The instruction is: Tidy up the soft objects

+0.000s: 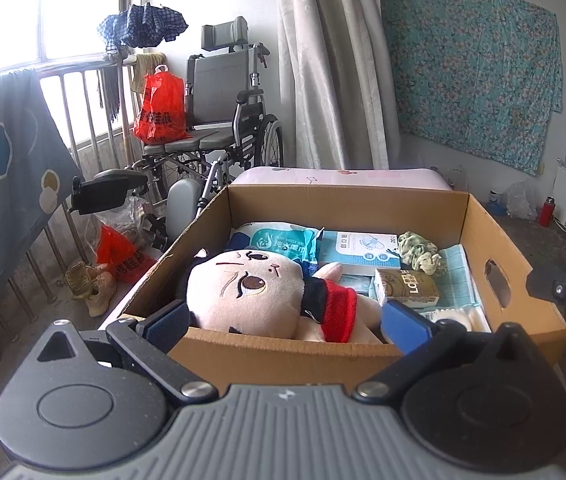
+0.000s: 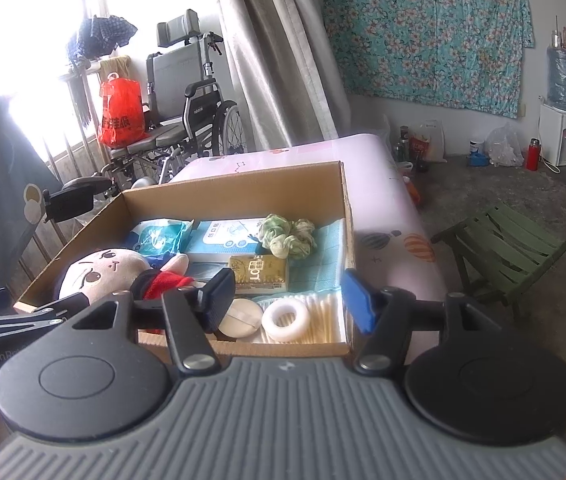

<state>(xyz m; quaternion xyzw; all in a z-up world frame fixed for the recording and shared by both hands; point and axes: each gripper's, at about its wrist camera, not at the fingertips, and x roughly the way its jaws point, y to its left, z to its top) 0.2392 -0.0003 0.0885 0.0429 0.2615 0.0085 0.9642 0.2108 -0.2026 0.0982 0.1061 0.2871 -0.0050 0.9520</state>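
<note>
A cardboard box (image 1: 363,200) (image 2: 239,184) stands on a pink mattress (image 2: 387,208). In it lie a plush doll (image 1: 251,292) (image 2: 103,272) with a red scarf, a wet-wipe pack (image 1: 279,240) (image 2: 159,236), a white-blue packet (image 1: 359,248) (image 2: 223,240), a green scrunchie (image 1: 419,254) (image 2: 287,236), a gold box (image 1: 407,284) (image 2: 259,272), a white ring (image 2: 285,318) and a round puff (image 2: 241,318). My left gripper (image 1: 283,320) is open and empty at the box's near wall, in front of the doll. My right gripper (image 2: 287,296) is open and empty over the box's near right corner.
A wheelchair (image 1: 219,120) (image 2: 187,112) with a red bag (image 1: 161,108) stands by the window railing. A curtain (image 1: 323,60) and floral cloth (image 2: 427,28) hang behind. A green folding stool (image 2: 499,252) and a water dispenser (image 2: 563,120) stand on the floor at right.
</note>
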